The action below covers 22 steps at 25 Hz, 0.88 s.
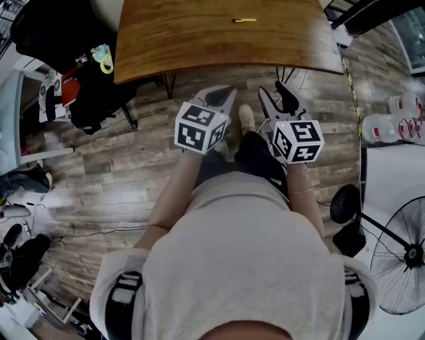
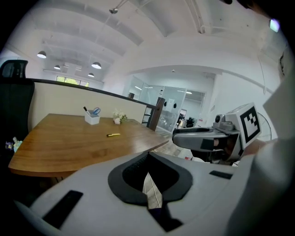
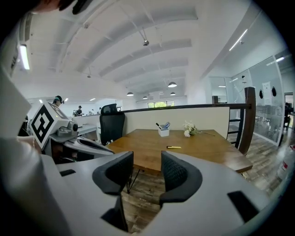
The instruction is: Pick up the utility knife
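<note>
The yellow utility knife [image 1: 244,20] lies flat on the wooden table [image 1: 199,40], toward its far side. It is small in the left gripper view [image 2: 113,135] and in the right gripper view [image 3: 174,147]. Both grippers are held over the floor in front of the table, well short of the knife. My left gripper [image 1: 228,91] [image 2: 149,159] is shut, its pads meeting with nothing between them. My right gripper [image 1: 273,93] [image 3: 147,165] is open and empty, with floor and the table edge showing through the gap.
A white pen cup [image 3: 163,131] and a small bunch of flowers [image 3: 189,130] stand at the table's far edge. A black office chair [image 3: 112,126] is at the table's left. A floor fan [image 1: 402,262], water bottles [image 1: 392,123] and black bags [image 1: 93,99] sit around the sides.
</note>
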Motion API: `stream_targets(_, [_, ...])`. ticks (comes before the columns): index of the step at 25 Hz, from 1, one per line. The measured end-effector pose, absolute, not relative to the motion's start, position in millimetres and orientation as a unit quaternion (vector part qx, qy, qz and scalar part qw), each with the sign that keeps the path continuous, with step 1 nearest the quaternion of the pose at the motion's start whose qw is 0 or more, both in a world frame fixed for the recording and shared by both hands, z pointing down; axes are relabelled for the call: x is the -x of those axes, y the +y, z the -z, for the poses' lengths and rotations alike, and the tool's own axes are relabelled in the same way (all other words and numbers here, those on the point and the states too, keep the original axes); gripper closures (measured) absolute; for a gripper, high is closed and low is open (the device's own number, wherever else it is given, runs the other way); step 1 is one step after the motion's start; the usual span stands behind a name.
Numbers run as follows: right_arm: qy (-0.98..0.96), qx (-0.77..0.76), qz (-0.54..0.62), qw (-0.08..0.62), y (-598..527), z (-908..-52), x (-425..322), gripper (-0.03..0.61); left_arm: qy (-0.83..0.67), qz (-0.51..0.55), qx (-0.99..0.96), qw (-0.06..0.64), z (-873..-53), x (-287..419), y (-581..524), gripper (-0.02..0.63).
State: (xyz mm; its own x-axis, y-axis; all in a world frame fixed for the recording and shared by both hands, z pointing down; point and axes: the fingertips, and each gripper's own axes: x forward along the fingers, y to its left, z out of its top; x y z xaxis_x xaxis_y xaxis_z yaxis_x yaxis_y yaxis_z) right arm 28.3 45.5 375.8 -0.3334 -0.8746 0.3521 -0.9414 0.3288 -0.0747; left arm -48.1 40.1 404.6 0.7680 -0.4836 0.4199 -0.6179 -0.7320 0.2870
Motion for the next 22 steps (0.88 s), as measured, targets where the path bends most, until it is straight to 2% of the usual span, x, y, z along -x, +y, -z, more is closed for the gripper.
stream_targets(7, [-0.820, -0.545, -0.123, 0.121, 12, -379, -34, 0.397, -0.329, -0.155, -0.909, 0.204, -402, 44, 15, 0.601])
stream_targets(15, [-0.843, -0.511, -0.115, 0.120, -74, -380, -31, 0.397, -0.361, -0.163, -0.896, 0.201, -404, 45, -46, 0.601])
stream_targets(22, [-0.873, -0.457, -0.102, 0.134, -151, -376, -44, 0.387, -0.376, -0.154, -0.890, 0.209, -407, 13, -123, 0.600])
